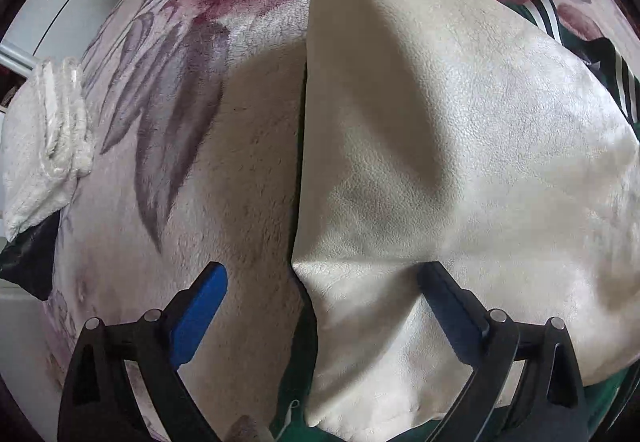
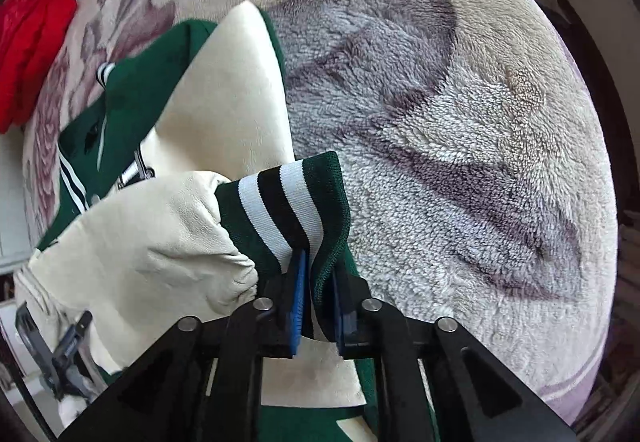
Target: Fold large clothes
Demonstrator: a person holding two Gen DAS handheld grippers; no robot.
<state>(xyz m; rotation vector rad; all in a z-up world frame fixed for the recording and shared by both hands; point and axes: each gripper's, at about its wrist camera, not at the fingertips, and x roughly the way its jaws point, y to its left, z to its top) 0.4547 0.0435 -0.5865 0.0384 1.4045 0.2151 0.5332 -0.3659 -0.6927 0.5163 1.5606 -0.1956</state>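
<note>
— On the floral fleece blanket (image 1: 224,145), where does the jacket (image 1: 440,145) sit, and what are your hands doing?

— It lies spread on the blanket, cream sleeve panel up, green body showing underneath. My right gripper (image 2: 318,306) is clamped on the striped cuff (image 2: 296,209) and holds it lifted off the fleece. My left gripper (image 1: 320,306) has its jaws wide apart over the cream panel's near edge, gripping nothing.

— What worries you?

— The cuff is pinched only at its hem. It's ribbed knit (stretchy, I'd guess), and the whole cream sleeve (image 2: 160,234) hangs from that one pinch. If I swing it across too quickly, I judge the knit could slide out of the blue pads (image 2: 298,302) and the sleeve would drop crooked. The other risk is on the left: the far finger hovers over the cream panel, the near one over bare blanket. Closing from there could catch fleece along with the jacket edge and drag both.

— Do the two views agree?

— They complement each other. The right wrist view shows the clamp, the cuff and a red cloth (image 2: 32,41) at the blanket's far edge. The left wrist view shows none of that, but it does show how flat the big panel lies, plus a folded white fleece item (image 1: 48,145) off to the side.
</note>
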